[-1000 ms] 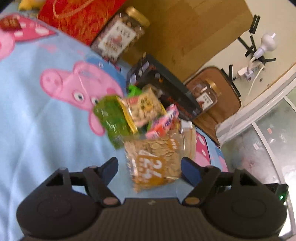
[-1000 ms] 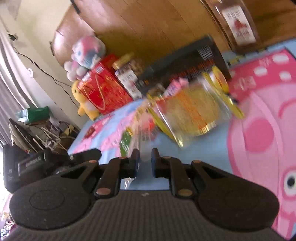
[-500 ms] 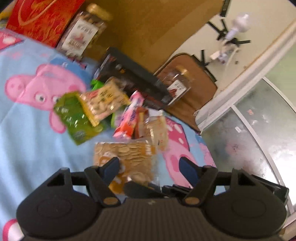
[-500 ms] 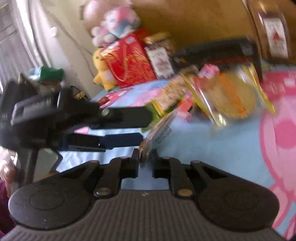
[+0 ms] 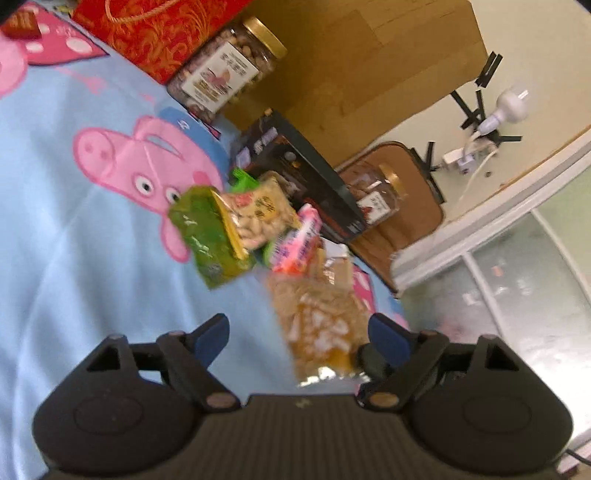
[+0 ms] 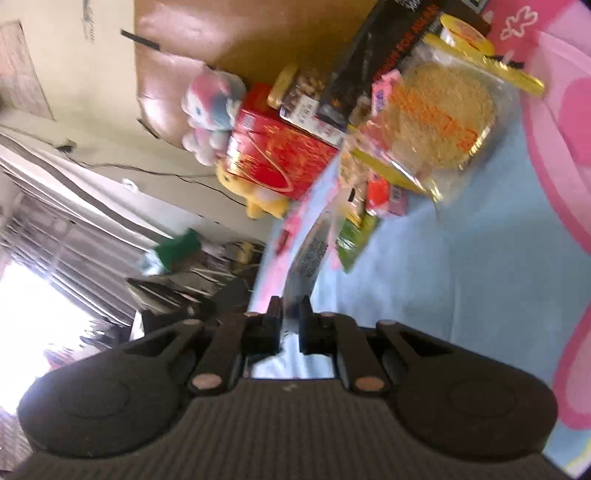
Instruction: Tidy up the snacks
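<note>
A heap of snack packets lies on a blue cartoon-pig blanket (image 5: 66, 229): a green bag (image 5: 207, 236), a peanut bag (image 5: 258, 214), a pink packet (image 5: 299, 240). An orange chip bag (image 5: 317, 325) hangs between the fingers of my open left gripper (image 5: 295, 336), touching neither. My right gripper (image 6: 290, 325) is shut on the edge of that clear chip bag (image 6: 306, 258), seen edge-on. A clear noodle packet (image 6: 443, 110) lies further off in the right wrist view.
A black box (image 5: 295, 166), two nut jars (image 5: 225, 70) (image 5: 376, 192) and a red gift box (image 5: 155, 29) line the wooden headboard (image 5: 351, 74). Plush toys (image 6: 214, 110) sit beside the red box (image 6: 280, 158). The bed edge is at the right (image 5: 399, 317).
The right gripper has lifted the chip bag off the pile and rolled sideways. The left gripper has swung back toward the pile, staying open.
</note>
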`<state>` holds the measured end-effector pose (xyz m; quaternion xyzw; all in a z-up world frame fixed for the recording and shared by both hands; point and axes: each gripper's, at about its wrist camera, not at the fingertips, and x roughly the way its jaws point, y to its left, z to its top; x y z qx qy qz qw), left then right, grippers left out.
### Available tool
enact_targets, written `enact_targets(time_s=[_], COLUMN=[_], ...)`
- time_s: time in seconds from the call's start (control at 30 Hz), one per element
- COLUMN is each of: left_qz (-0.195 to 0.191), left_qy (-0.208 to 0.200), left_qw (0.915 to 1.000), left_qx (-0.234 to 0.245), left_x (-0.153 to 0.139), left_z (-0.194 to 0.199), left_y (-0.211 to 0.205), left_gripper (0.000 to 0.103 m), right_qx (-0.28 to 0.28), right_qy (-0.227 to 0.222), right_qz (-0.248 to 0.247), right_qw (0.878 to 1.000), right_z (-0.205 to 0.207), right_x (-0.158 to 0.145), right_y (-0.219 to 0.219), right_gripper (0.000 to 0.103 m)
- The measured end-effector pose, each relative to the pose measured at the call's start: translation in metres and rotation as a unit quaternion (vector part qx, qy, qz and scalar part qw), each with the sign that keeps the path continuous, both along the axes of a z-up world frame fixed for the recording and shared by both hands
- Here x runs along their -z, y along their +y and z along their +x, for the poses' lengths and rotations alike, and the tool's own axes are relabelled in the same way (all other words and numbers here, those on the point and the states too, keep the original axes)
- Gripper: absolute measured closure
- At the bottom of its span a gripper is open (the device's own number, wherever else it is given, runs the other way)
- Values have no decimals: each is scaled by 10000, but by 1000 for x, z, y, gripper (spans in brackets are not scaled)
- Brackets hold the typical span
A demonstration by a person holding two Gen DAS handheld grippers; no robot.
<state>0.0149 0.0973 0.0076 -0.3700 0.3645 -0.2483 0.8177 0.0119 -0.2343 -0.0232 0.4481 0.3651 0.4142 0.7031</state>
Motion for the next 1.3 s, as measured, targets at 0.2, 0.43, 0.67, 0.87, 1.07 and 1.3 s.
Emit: enact_targets(time_s=[0.2, 0.43, 0.67, 0.87, 1.07, 1.3], left_qz=[-92, 553, 955, 1555, 991, 931], left_qy=[-241, -605, -767, -229, -739, -541], left_qw=[9993, 9952, 9902, 9873, 9921, 9922], left_qx=[260, 537, 676, 209, 192, 626], left_x=[-18, -62, -86, -61, -60, -38], left_z=[10, 66, 154, 212, 153, 101], left_y=[-16, -49, -87, -95, -63, -81], left_gripper=[61, 62, 61, 48, 41, 41], right_qx=[-47, 302, 911, 1420, 1463, 1739], right_qy=[-210, -431, -438, -442, -1058, -817], right_qz=[191, -20, -232, -1071, -1255, -1890], right_qw=[9996, 9986, 9946, 9831, 9755, 9630], right_z=[2, 33, 98, 155, 95, 69], right_x=[-15, -39, -64, -64, -54, -11], right_y=[-5, -24, -42, -42, -72, -93], right_gripper=[92, 91, 89, 53, 53, 53])
